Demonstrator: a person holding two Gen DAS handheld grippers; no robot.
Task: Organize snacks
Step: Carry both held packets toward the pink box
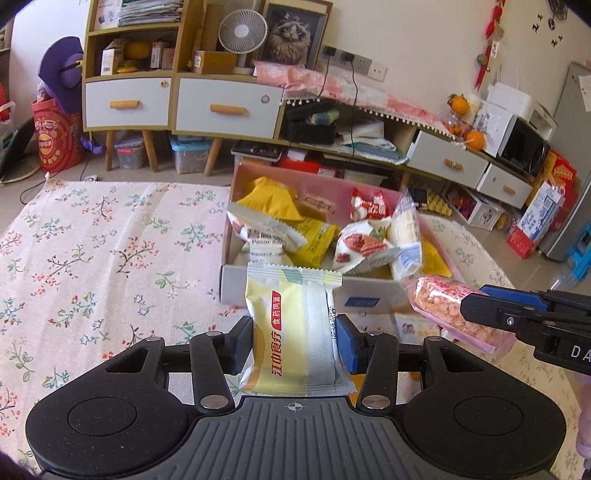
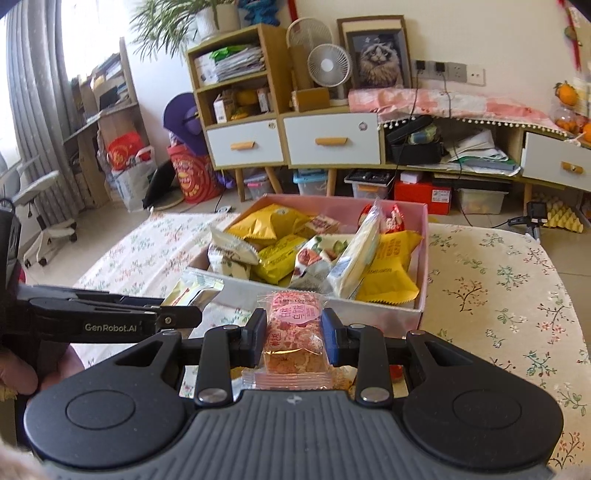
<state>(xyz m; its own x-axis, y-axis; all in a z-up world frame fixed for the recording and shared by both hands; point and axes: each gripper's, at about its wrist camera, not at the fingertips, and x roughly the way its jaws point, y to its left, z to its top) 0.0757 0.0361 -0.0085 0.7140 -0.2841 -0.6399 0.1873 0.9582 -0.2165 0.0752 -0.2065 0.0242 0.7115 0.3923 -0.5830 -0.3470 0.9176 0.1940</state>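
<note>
My left gripper (image 1: 293, 341) is shut on a pale yellow and white snack packet (image 1: 295, 328) and holds it upright just in front of the pink snack box (image 1: 280, 290). My right gripper (image 2: 293, 338) is shut on a pink rice-crisp bar (image 2: 293, 334), also just short of the box (image 2: 373, 314). The box holds several yellow, white and red snack packets (image 1: 317, 236). In the left wrist view the right gripper (image 1: 476, 308) shows at the right with its bar (image 1: 439, 299). In the right wrist view the left gripper (image 2: 184, 314) shows at the left with its packet (image 2: 192, 291).
The box stands on a table with a floral cloth (image 1: 92, 258), which also shows in the right wrist view (image 2: 498, 295). Behind the table stand white-drawered cabinets (image 1: 225, 107), storage bins, a fan (image 1: 242, 31) and a microwave (image 1: 524, 144).
</note>
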